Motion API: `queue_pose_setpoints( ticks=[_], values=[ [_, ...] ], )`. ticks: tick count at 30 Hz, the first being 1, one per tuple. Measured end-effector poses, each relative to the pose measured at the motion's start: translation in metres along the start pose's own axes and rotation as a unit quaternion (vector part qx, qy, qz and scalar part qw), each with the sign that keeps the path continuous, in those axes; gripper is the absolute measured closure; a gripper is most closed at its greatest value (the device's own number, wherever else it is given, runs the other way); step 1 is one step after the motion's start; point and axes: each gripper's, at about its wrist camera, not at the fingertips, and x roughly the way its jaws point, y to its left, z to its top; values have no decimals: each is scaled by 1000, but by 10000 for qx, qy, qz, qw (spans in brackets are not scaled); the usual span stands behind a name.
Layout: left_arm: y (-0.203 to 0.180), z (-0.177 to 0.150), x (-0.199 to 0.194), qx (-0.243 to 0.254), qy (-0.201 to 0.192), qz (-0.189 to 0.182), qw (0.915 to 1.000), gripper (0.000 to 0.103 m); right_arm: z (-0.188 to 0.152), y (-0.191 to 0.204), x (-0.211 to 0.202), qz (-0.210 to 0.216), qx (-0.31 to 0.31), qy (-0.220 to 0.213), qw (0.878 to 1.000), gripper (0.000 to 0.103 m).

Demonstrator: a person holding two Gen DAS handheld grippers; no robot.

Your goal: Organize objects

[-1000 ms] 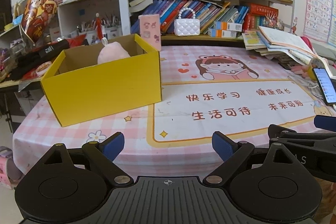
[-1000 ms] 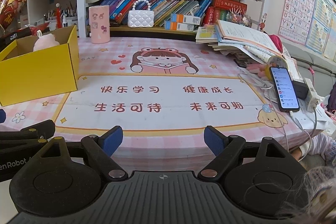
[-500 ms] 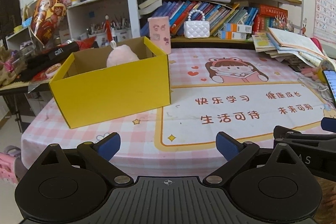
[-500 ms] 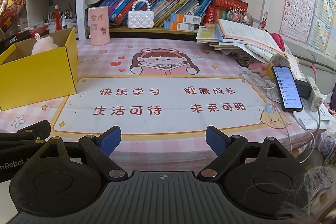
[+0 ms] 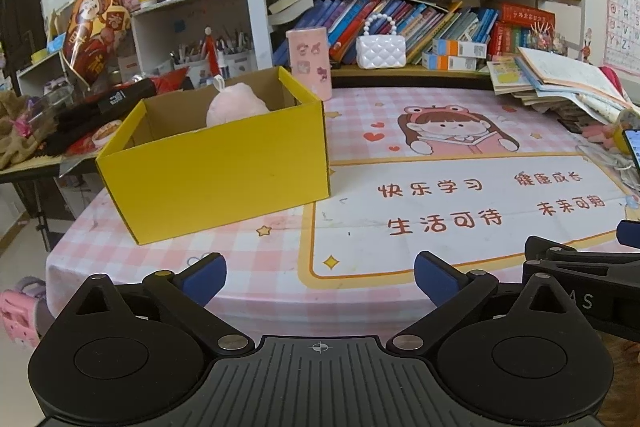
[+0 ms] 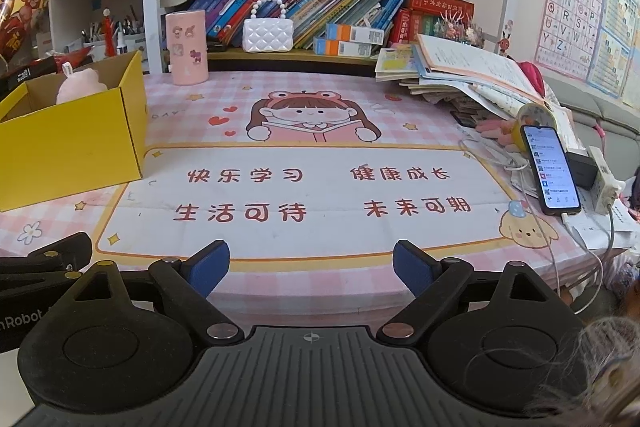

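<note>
A: What did the desk look like?

B: The largest thing was the pink checked desk mat [image 5: 460, 211] with its cartoon girl and red lettering. On its left part stood the open yellow cardboard box [image 5: 216, 167], and inside that, toward the back wall, sat a soft pink plush toy [image 5: 234, 107] with a small white loop on top. Just behind the box's far right corner stood a tall pink cylindrical holder with stickers [image 5: 310, 61] — upright, well apart from both tools.

A: And the tools?

B: Both hung at the near edge, short of the box. The left gripper [image 5: 320, 277] had nothing between its blue pads and its jaws were opening, nearly as wide as they go. The right gripper [image 6: 311, 265] was empty too, fingers spread.

A: So what was the step?

B: I'd judge the plush was stowed and the hands were between items. If the pink holder was next, I would approach from its right side, away from the box wall — and grip low so it stays upright.
</note>
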Motion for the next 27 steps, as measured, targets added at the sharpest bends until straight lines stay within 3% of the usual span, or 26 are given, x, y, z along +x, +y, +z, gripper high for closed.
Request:
queue_pose_setpoints(
  ticks=[27],
  values=[
    [3,2,2,-96,-34,-50,9999,0,6,-1,1,-147,-138,-111,9997,12]
  ],
)
